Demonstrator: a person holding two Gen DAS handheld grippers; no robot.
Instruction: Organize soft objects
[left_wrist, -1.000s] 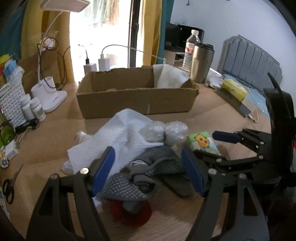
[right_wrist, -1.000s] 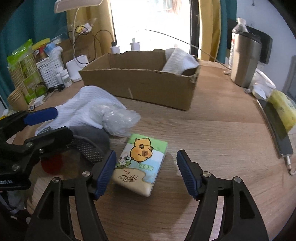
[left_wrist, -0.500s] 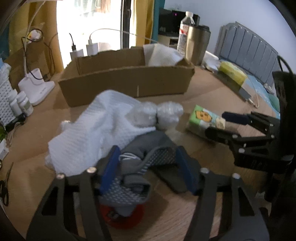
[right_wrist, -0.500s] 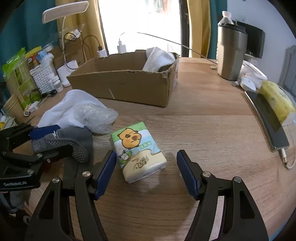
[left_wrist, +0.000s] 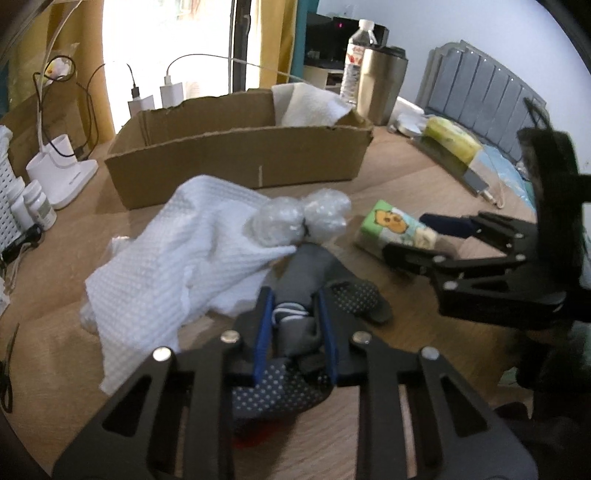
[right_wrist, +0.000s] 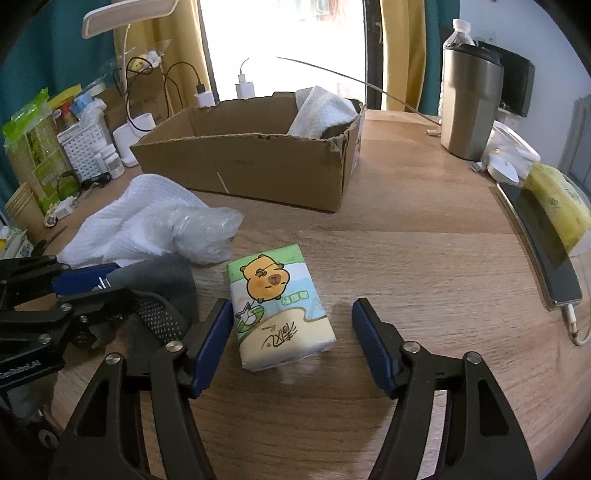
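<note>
Your left tongs (left_wrist: 294, 325) clamp the grey dotted fabric sock (left_wrist: 295, 273); your right tongs (right_wrist: 291, 341), closing, straddle the cartoon-printed tissue pack (right_wrist: 279, 306) lying lengthwise

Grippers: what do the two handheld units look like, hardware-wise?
Both match: the left gripper and right gripper have black skeletal linkage fingers with cut-out slots, silver pivot pins and ribbed blue pads. White lettering marks the left unit's body; it is too small to read.

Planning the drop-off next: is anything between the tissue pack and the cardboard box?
Nothing visible. Bare wooden table lies between the tissue pack and the cardboard box. The bubble wrap and white towel lie off to the left of that path.
</note>
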